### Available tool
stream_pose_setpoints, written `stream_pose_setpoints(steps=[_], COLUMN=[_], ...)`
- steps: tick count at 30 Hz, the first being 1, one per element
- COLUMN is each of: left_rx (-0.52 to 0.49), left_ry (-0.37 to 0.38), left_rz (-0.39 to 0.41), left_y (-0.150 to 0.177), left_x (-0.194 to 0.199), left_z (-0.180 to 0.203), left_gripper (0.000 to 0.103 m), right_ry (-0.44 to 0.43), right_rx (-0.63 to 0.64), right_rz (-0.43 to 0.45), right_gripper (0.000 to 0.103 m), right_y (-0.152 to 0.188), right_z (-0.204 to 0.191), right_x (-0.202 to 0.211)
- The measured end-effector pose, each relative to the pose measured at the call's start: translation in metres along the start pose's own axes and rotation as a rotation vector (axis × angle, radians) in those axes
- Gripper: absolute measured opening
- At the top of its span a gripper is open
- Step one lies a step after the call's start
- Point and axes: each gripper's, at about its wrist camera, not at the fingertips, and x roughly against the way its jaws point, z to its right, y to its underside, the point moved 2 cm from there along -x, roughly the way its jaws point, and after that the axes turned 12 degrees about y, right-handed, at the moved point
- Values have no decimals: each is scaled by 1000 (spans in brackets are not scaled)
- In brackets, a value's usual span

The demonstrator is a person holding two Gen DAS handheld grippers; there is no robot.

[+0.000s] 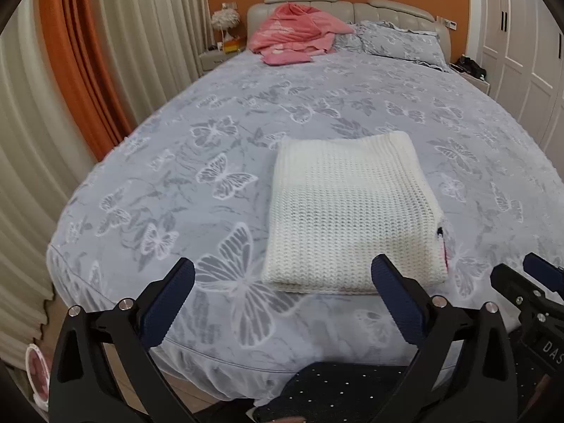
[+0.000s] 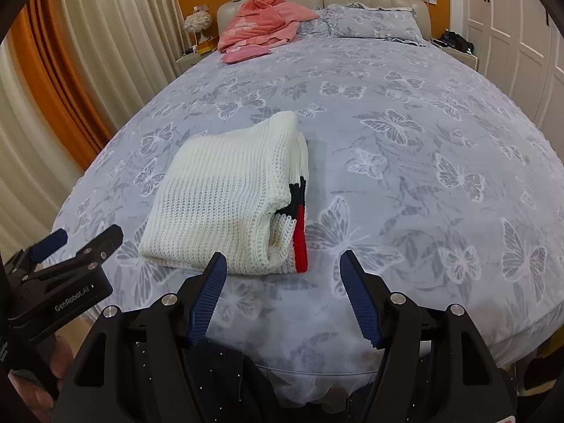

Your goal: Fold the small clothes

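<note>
A white knitted sweater (image 1: 349,211) lies folded into a neat rectangle on the bed (image 1: 211,148), near its foot edge. In the right wrist view the sweater (image 2: 225,197) shows a black and red stripe at its right side. My left gripper (image 1: 285,275) is open and empty, held just short of the sweater's near edge. My right gripper (image 2: 282,271) is open and empty, held in front of the sweater's near right corner. Each gripper shows at the edge of the other's view: the right gripper (image 1: 539,275) and the left gripper (image 2: 81,239).
A pink garment (image 1: 296,31) lies crumpled at the head of the bed beside grey pillows (image 1: 398,38). Curtains (image 1: 70,88) hang at the left, white wardrobe doors (image 1: 521,35) stand at the right. Nightstands flank the headboard.
</note>
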Motion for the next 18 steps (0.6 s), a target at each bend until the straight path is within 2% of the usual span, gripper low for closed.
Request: stream_pose_setpoints(steps=[6,14,18], left_rx=[-51,14,13], left_ry=[-26,24,7], left_rz=[42,31,35], left_y=[4,7,6], left_x=[8,9,11], left_z=[7,1,4], left_gripper=[98,98,98], right_ry=[-4,-6,-7], right_rx=[2,10,11], right_rz=[1,-9,-9], right_gripper=[66,66,67], right_y=[1,7,7], right_z=[1,-4,-5], right_x=[0,0,1])
